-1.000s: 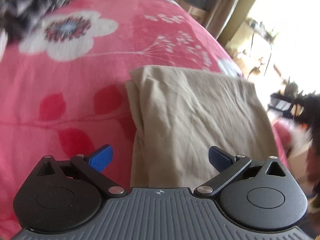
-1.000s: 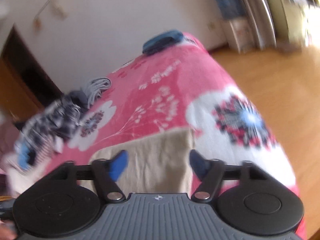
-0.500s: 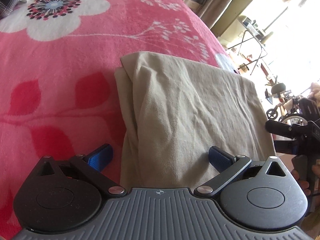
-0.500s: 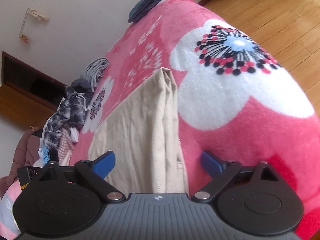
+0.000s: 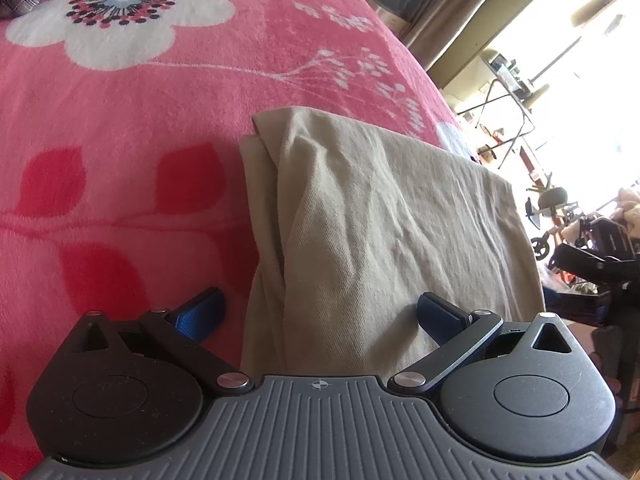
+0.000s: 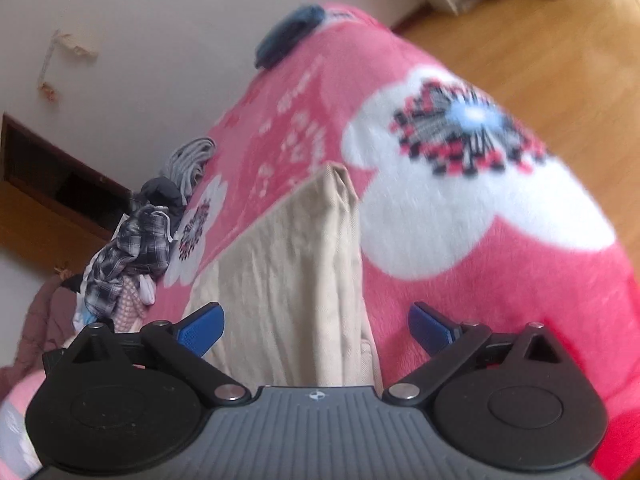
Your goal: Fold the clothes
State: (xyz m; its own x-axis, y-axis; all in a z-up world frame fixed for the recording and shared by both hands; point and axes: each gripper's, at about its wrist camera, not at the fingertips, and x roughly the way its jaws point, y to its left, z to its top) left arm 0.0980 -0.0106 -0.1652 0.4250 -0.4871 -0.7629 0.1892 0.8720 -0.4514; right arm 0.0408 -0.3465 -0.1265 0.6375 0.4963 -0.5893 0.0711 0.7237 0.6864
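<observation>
Right wrist: clothes pile beyond folded beige garment, pink blanket

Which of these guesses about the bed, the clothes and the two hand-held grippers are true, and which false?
1. The beige garment lies folded on the pink flowered blanket. True.
2. The left hand-held gripper is clamped shut on the beige cloth. False: its jaws stand wide apart, with the cloth's edge between them.
3. The right hand-held gripper is open. True.
4. The heap of unfolded clothes lies on top of the beige garment. False: it sits apart, near the blanket's far edge.
5. A dark blue folded item rests at the far end of the bed. True.
</observation>
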